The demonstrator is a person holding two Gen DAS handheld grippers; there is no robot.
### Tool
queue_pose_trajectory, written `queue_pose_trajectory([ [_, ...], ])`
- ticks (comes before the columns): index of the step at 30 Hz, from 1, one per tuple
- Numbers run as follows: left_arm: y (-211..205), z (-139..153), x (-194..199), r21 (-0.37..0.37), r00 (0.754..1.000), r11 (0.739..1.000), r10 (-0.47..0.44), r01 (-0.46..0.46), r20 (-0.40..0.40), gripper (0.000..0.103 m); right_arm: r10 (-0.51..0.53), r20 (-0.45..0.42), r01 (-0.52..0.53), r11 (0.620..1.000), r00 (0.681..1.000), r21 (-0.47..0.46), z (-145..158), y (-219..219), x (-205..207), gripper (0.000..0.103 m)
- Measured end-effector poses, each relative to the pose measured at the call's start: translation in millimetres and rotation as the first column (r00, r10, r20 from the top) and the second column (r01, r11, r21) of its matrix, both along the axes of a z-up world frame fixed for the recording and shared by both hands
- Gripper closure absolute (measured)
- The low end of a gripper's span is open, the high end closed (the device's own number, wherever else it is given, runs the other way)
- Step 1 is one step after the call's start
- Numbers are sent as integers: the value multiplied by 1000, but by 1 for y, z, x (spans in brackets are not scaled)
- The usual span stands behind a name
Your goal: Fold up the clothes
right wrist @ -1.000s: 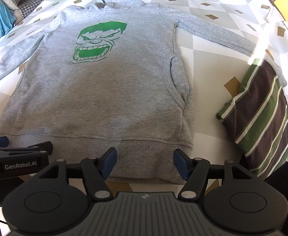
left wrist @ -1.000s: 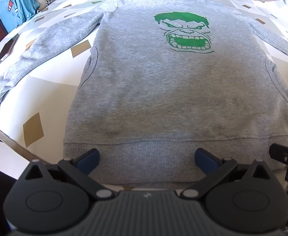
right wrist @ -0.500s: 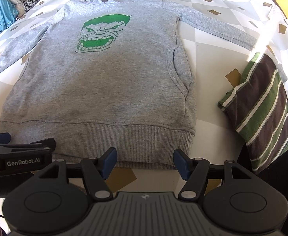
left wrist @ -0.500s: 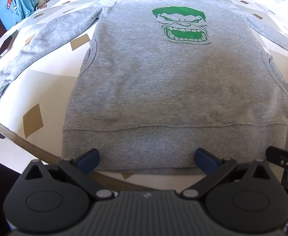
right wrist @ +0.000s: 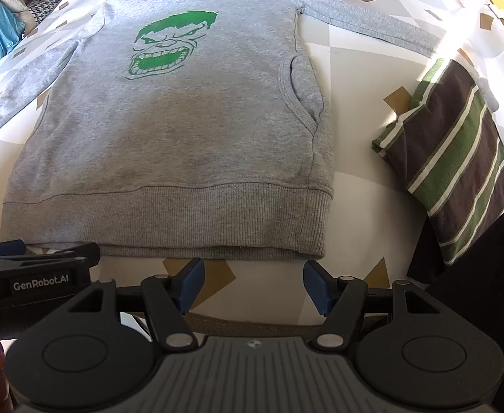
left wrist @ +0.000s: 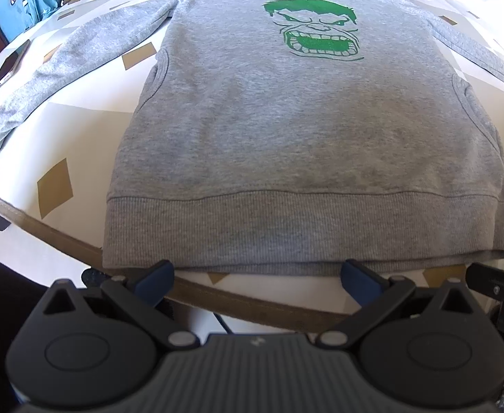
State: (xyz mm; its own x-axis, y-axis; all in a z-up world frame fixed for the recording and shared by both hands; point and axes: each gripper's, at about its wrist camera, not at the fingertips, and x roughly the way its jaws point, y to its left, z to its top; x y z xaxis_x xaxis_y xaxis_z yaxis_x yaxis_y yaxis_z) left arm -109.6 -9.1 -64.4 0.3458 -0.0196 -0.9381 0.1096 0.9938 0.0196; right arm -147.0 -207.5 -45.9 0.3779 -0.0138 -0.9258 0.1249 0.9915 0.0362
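I hover both claws, left gripper [left wrist: 257, 277] and right gripper [right wrist: 252, 284], wide and empty, below the grey hoodie's [left wrist: 303, 130] hem [right wrist: 169, 223]; next, I judge, pinch its corners.

a strip of bare patterned cover [right wrist: 362, 186] lay open just ahead of the right gripper [right wrist: 252, 284], between the grey hoodie [right wrist: 183, 137] hem and the bed edge. to that gripper's right the folded striped garment [right wrist: 458, 158] blocked the way, with clear cover between it and the hoodie. left of the left gripper [left wrist: 257, 280], the spread sleeve [left wrist: 79, 55] and a phone [left wrist: 5, 69] occupied the cover.
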Motion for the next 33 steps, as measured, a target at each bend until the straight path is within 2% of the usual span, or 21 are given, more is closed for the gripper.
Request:
queue_pose_trajectory([
  [11, -5, 13, 1, -13, 998, 1000, -15, 16, 62, 0, -34, 57, 33, 999, 998, 11, 9, -5, 3, 41],
  [18, -11, 23, 9, -30, 995, 999, -31, 33, 91, 0, -4, 70, 3, 1000, 998, 11, 14, 0, 12, 41],
  [24, -18, 31, 19, -30, 993, 998, -47, 51, 104, 0, 36, 100, -34, 999, 994, -24, 23, 3, 24, 41],
  [33, -20, 38, 43, -49, 996, 999, -20, 25, 86, 0, 86, 90, -83, 996, 992, -30, 31, 1, 51, 41],
])
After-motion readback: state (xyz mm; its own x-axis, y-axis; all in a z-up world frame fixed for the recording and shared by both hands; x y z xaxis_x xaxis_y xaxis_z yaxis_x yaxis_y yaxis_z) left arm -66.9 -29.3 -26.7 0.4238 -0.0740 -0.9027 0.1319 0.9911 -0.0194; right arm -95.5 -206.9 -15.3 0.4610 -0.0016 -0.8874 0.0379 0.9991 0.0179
